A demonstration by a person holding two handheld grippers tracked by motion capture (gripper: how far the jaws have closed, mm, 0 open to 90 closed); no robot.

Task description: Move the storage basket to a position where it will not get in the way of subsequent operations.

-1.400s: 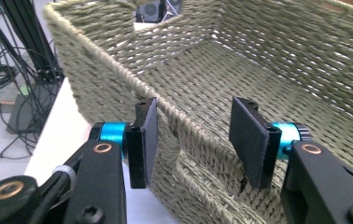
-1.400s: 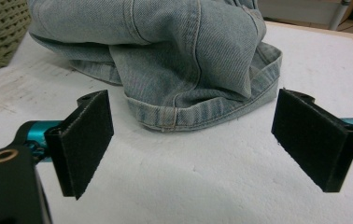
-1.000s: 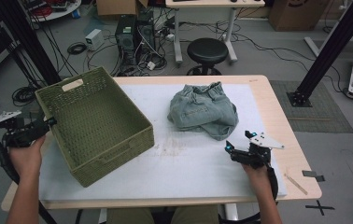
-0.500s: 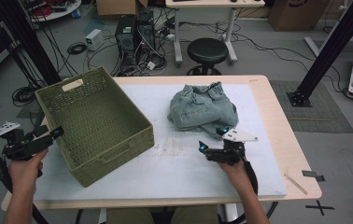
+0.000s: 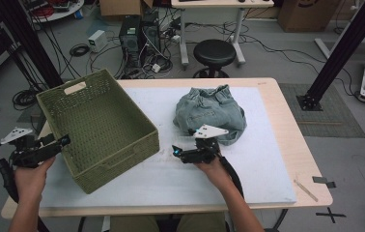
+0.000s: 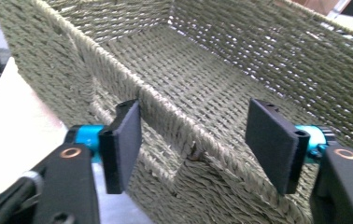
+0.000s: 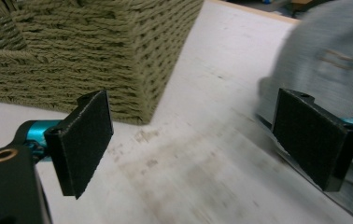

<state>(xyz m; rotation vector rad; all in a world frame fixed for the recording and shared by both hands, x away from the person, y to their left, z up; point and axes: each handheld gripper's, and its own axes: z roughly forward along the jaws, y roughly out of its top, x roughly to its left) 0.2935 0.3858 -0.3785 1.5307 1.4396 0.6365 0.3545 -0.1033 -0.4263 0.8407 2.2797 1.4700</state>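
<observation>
Left gripper view shows spread fingers [image 6: 127, 140] straddling the basket [image 6: 221, 74] rim.

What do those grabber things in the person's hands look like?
The left gripper and right gripper are black tools, each with two flat, rectangular black jaws on shiny blue mounts. The jaw pads look matte and slightly rough. A grey three-cornered plate sits on top of each. A thick black cable trails from each. Small copper-coloured rings mark the bodies. No sleeves show on the forearms.
</observation>
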